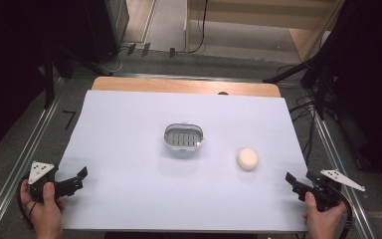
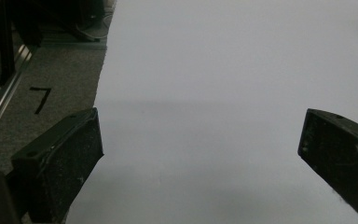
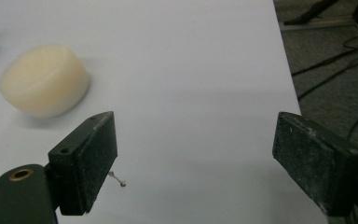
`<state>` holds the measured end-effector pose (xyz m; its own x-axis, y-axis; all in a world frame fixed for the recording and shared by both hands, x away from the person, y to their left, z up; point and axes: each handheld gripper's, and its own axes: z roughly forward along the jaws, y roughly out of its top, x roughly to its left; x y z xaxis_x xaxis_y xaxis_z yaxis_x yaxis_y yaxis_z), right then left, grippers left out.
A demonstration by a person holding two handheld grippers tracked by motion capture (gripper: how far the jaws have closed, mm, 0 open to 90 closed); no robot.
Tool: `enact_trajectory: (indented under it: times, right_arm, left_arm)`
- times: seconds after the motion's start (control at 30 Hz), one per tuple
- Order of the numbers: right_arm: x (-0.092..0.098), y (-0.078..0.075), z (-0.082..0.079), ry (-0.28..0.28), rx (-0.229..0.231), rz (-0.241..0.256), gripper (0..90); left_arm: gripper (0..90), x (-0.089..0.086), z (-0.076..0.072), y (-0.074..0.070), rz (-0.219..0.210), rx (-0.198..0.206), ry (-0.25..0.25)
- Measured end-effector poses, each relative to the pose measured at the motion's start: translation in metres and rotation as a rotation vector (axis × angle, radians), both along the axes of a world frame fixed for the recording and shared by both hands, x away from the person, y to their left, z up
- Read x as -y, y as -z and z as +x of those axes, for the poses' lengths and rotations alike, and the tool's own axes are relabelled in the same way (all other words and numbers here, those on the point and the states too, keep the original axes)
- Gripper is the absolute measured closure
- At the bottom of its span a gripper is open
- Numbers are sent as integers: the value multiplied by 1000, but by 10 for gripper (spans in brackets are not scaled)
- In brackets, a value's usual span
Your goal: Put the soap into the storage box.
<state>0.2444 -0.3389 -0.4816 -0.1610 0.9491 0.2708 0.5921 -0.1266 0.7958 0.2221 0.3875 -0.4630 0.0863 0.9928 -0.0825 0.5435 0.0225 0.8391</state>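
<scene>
The soap (image 1: 247,158) lies bare on the white tabletop (image 1: 129,199), right of the soap dish (image 1: 183,137) at the middle, so it is nearest the right tool (image 1: 292,180), whose jaws are spread wide and empty, angled toward it as if for a pickup. The left tool (image 1: 77,178) rests at the near-left edge, also spread and empty, well apart from both things.
</scene>
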Motion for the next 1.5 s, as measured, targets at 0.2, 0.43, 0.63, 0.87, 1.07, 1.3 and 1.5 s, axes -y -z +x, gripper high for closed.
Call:
enact_trajectory:
  times: [0.2,0.43,0.63,0.87,1.07,1.3,1.5]
  right_arm:
    - [-14,-3,5,15,7,-85,171]
    - [-28,-4,9,-53,-1,-89,357]
    - [-36,-10,15,-102,-27,-80,309]
    - [-53,-18,22,-118,-66,-74,195]
    - [-73,-22,32,-147,-76,-76,152]
    - [-96,-23,45,-161,-85,-80,118]
    - [-115,-22,53,-157,-103,-85,99]
  left_arm:
    - [3,0,-1,0,-3,6,3]
    - [3,0,-1,0,2,3,4]
    - [3,0,-1,0,2,1,-1]
    - [3,1,0,0,3,-3,-1]
    - [3,2,0,0,16,-3,4]
    - [3,2,0,0,20,-3,1]
    - [3,2,0,0,20,-4,2]
